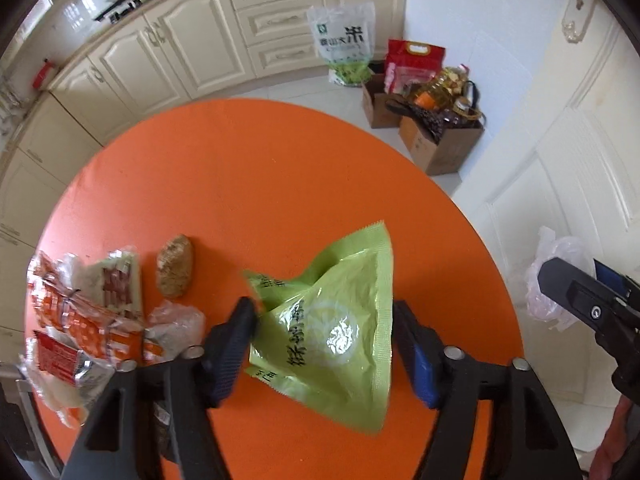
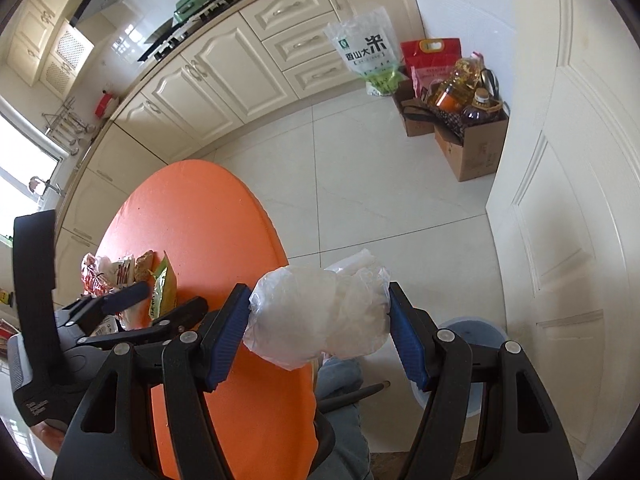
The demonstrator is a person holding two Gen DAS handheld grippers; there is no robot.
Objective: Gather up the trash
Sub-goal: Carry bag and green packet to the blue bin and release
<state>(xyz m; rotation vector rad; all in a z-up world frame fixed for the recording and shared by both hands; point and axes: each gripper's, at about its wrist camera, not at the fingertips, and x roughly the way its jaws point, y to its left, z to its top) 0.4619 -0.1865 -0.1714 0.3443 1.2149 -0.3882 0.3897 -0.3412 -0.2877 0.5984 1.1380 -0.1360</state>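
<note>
Left tool (image 1: 324,320): its two fingers straddle a light green snack wrapper (image 1: 340,320) lying on the round orange tabletop (image 1: 260,184). The left finger (image 1: 236,340) touches the wrapper's crumpled edge; the right finger stands just beside its other edge. The jaws are part-way spread, and whether they already pinch the wrapper cannot be told.

Right tool (image 2: 318,312): held beyond the tabletop's edge, over the floor, its blue-padded fingers (image 2: 226,336) pressed against both sides of a bunched clear plastic bag (image 2: 320,312), which hangs between them clear of any surface.

On the tabletop, to the left of the green wrapper in the left wrist view: a brown, rough lump of food (image 1: 175,266), a crumpled clear film (image 1: 176,324) and a pile of red-and-white printed wrappers (image 1: 84,316), lying close together near the rim.

Below the right tool, on the pale tiled floor: a light blue bin (image 2: 476,332), partly hidden by the tool.

Background: cream kitchen cabinets (image 2: 216,68), a rice sack (image 2: 366,52) leaning on them, and cardboard boxes (image 2: 476,152) holding oil bottles in the corner.
</note>
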